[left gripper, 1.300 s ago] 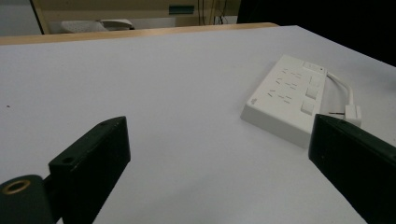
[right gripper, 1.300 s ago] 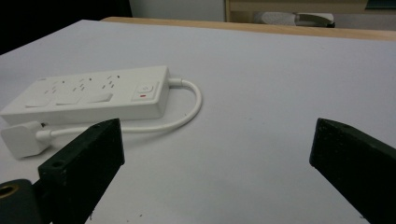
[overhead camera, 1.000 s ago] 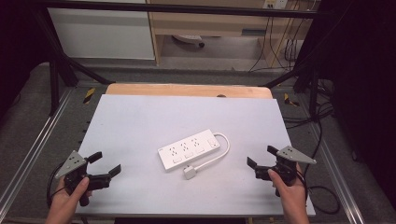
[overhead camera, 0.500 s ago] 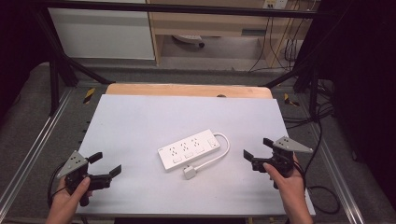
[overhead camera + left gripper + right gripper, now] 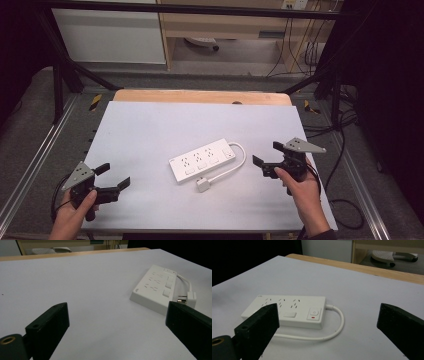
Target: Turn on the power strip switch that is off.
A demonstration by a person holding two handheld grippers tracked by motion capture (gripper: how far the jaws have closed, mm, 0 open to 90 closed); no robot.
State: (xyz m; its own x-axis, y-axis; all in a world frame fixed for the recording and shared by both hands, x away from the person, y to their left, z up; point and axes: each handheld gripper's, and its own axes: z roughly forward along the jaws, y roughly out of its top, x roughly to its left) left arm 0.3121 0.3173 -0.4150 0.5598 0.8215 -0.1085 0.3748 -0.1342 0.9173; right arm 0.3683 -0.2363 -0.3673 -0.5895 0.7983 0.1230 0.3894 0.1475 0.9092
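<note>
**Right gripper closes in on the power strip**

High view: the white power strip (image 5: 202, 160) lies near the middle of the white table (image 5: 150, 125), its cord (image 5: 239, 159) looping round to the plug (image 5: 202, 185) just in front of it. The right gripper (image 5: 267, 159) has shifted left over the last second, from the table's right edge towards the strip's switch end, jaws spread and empty. The left gripper (image 5: 114, 176) has stayed at the near left corner, also spread wide, holding nothing.

Left gripper view: the strip (image 5: 156, 288) sits well ahead and to the right, with the plug (image 5: 190, 297) beside it; bare table lies between the jaws.

Right gripper view: the strip (image 5: 287, 311) is now close, its switch (image 5: 314, 313) and cord (image 5: 337, 322) between the open jaws. This looks like an approach just begun; nothing is grasped yet.
</note>
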